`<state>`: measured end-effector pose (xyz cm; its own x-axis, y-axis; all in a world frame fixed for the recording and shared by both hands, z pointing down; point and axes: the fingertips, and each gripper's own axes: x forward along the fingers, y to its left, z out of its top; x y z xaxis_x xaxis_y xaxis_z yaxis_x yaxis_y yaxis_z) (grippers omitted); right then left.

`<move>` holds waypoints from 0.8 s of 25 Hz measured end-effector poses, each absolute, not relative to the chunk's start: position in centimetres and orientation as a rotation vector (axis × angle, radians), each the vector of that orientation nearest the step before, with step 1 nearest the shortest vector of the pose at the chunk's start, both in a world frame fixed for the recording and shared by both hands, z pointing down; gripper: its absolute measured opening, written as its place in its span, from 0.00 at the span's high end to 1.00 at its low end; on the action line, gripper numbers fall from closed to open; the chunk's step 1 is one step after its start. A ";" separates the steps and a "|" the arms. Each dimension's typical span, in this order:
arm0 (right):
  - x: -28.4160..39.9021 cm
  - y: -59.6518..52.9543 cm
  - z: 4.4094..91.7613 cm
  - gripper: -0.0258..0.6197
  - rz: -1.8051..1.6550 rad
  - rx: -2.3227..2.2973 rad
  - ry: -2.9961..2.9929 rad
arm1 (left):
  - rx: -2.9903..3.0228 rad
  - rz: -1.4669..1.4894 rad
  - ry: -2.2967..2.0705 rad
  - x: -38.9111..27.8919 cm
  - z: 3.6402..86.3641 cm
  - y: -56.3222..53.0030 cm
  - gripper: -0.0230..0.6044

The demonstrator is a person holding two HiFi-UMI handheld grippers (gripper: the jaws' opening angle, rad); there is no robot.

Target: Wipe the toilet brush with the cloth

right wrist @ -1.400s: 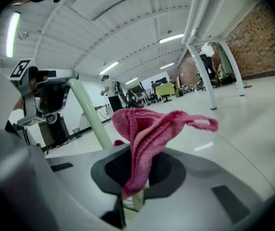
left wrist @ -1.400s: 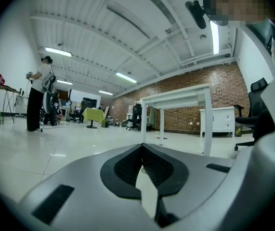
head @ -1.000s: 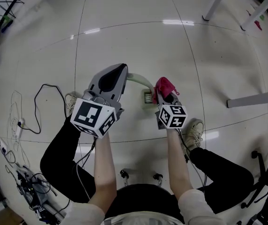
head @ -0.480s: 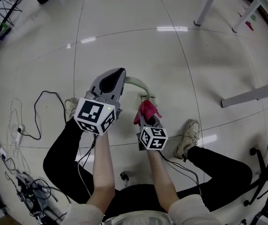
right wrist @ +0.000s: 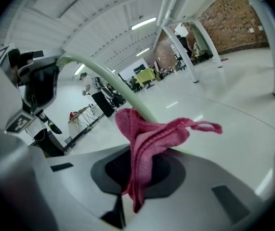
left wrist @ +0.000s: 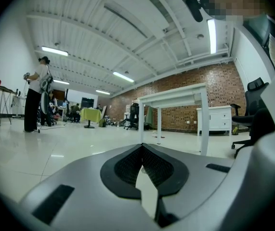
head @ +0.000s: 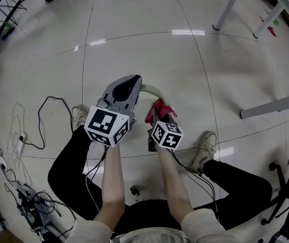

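Note:
The toilet brush has a pale green curved handle (head: pixel 152 89); its head is hidden under the cloth in the head view. My left gripper (head: pixel 135 81) is shut on the handle's end and holds it above the floor; in the left gripper view its jaws (left wrist: pixel 142 148) are closed together. In the right gripper view the handle (right wrist: pixel 113 81) runs from the left gripper (right wrist: pixel 38 81) down behind the pink cloth (right wrist: pixel 151 134). My right gripper (head: pixel 160 116) is shut on that pink cloth (head: pixel 158 109), which lies bunched against the brush, between the right gripper's jaws (right wrist: pixel 137 162).
A black cable (head: pixel 53 97) loops on the tiled floor at the left, with a tangle of wires (head: pixel 33 201) lower left. White table legs (head: pixel 230 4) stand far right, and a grey bar (head: pixel 271 105) lies at mid right. A chair base (head: pixel 286 186) is lower right. The person's shoes (head: pixel 205 148) flank the grippers.
My right gripper has moved left with the cloth, closer to the left gripper, and has rolled. The brush head seen a second ago is now covered. The left gripper stayed put.

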<state>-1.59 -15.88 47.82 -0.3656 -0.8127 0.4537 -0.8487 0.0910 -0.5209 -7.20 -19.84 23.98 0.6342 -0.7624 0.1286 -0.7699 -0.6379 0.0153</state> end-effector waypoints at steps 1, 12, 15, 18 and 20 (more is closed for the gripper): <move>-1.8 -16.1 46.5 0.91 1.110 1.744 -2.321 | 2.774 0.166 -1.305 -7.2 24.0 -19.8 0.95; -6.7 -16.6 31.1 0.91 0.530 1.550 -2.718 | 2.769 0.147 -1.285 -6.4 23.8 -19.8 0.96; -7.6 -16.2 30.1 0.91 0.495 1.493 -2.752 | 2.776 0.162 -1.283 -6.3 23.8 -19.9 0.96; -8.0 -15.9 29.9 0.91 0.453 1.443 -2.763 | 2.777 0.184 -1.280 -6.4 23.8 -20.0 0.95; -8.0 -15.8 30.0 0.91 0.417 1.418 -2.741 | 2.769 0.195 -1.285 -6.4 23.9 -20.2 0.96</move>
<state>-7.99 -15.76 30.01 -0.5848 -0.7979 0.1460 -0.8053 0.5493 -0.2232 -6.42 -20.18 23.90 0.6395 -0.7540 0.1501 -0.7645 -0.6442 0.0210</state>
